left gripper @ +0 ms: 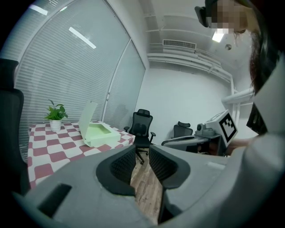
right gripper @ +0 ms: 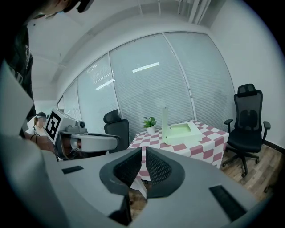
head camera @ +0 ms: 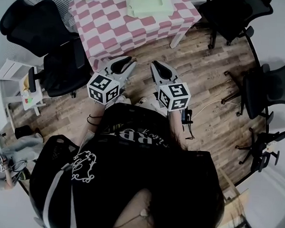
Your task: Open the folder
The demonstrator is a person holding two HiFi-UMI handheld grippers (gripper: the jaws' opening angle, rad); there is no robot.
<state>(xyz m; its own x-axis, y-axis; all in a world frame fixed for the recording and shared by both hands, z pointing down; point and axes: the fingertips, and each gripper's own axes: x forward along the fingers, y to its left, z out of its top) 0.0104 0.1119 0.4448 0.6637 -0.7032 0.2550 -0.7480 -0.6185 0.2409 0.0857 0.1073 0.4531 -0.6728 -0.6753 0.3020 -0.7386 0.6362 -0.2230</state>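
Both grippers are up in front of the person's chest, side by side and pointing at the far surface (head camera: 113, 28) with the pink-and-white checked cloth. Neither is anywhere near the folder.

The left gripper (left gripper: 142, 149) has its jaws a little apart. There's a narrow slot between the pads and nothing in it, I just see wood floor (head camera: 215, 91) through the gap. The right gripper (right gripper: 143, 151) has its jaws together with the tips meeting, and it's holding nothing either. Each gripper view catches the other gripper off to the side, marker cube and all.

The folder (head camera: 146, 4) is the pale green one. It lies flat on the surface, well apart from both grippers, out toward the far right part of the cloth in the head view. From the gripper views its lid (right gripper: 164, 120) is standing up along one edge, so the shallow green tray inside is showing. It looks open to me.

A small potted plant (left gripper: 55, 115) sits on the same surface, near the folder but not touching it. Black office chairs stand around the room, one (head camera: 64, 69) at the near left of the surface and another (right gripper: 247, 120) off to the right. There are blinds on the big windows behind.
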